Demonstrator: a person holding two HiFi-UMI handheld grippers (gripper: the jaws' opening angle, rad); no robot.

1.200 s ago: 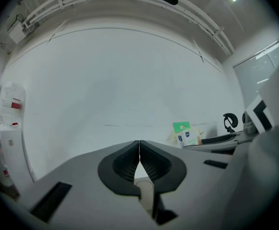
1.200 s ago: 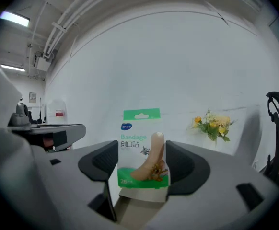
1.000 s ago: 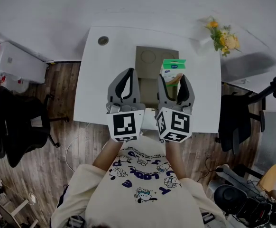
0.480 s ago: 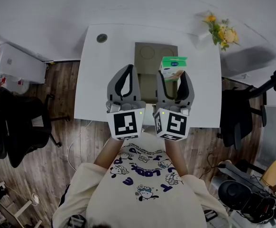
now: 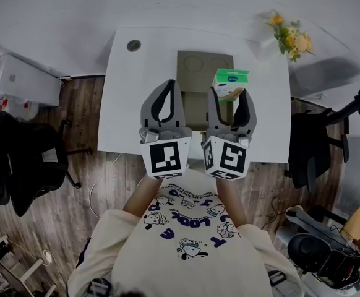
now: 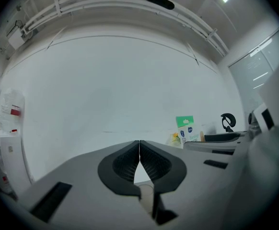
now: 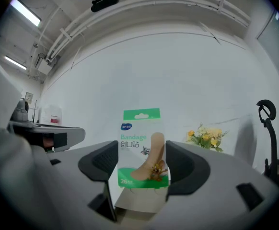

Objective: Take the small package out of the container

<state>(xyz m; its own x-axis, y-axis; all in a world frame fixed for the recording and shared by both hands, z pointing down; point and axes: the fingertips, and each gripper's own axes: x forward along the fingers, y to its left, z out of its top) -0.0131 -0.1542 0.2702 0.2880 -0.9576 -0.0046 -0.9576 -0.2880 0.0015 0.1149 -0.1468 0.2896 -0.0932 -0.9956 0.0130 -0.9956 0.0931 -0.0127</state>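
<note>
- Package (image 5: 230,84): a bandage pack standing upright between the jaws of the right claw (image 5: 230,94). In the head view it sits over the right edge of the container (image 5: 195,101). Judged lifted clear of it, since the right gripper view shows only wall behind the pack.
- Counter (image 5: 124,104), left part: bare but for a round port (image 5: 133,45) at the far corner. There is ample free surface here for setting something down.
- Left claw (image 5: 171,84): jaws pressed together tip to tip, with nothing between them. It hangs over the container's left edge, judged parked there to keep out of the lift.
- Container: a shallow olive tray at mid-counter, between and partly under the two claws. What shows of its floor is bare.
- Right claw: jaws part-spread, pinching the pack's lower half by its side edges. The green header sticks up free. The grip is low and the pack is thin, so it could bend or swivel.
- Right side: open counter lies just beside the container. Flowers (image 5: 289,40) stand at the far right corner, well apart from the pack. The near and right counter edges are close, so a set-down is best kept inboard.
</note>
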